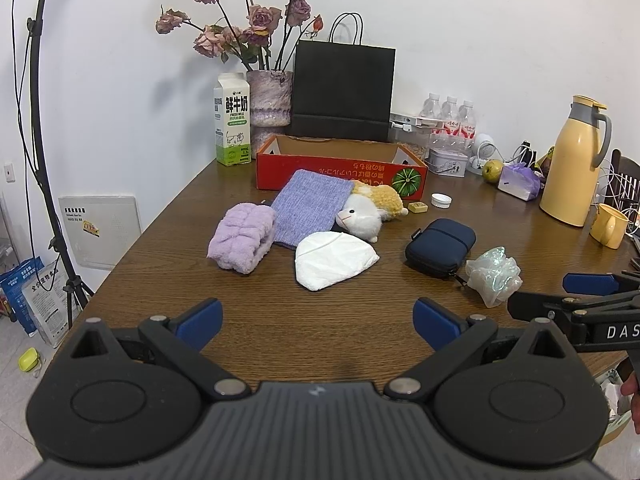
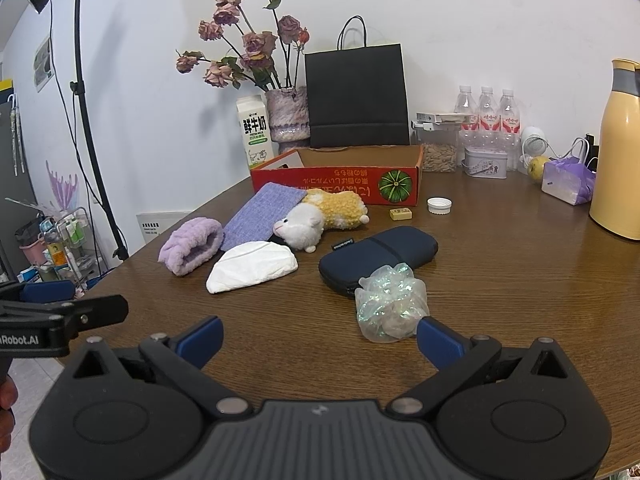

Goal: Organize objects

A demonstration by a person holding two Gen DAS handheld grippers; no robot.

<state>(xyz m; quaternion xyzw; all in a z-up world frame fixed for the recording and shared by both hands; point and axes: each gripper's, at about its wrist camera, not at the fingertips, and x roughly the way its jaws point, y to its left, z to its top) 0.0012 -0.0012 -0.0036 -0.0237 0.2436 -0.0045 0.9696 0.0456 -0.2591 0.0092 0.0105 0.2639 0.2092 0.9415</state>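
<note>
A dark wood-grain surface (image 1: 320,320) stands against a white wall, with a shallow red cardboard box (image 1: 340,170) near its back. In front of the box lie a folded lilac fleece towel (image 1: 241,242), a purple knitted cloth (image 1: 310,208), a white and yellow plush sheep (image 1: 366,210), a white crumpled mask (image 1: 332,260), a navy zip pouch (image 1: 440,246) and a clear iridescent plastic wad (image 2: 390,304). The left gripper (image 1: 318,320) and right gripper (image 2: 319,338) hover low over the surface, fingers apart and empty; the right one's right finger (image 2: 438,342) sits just beside the wad.
</note>
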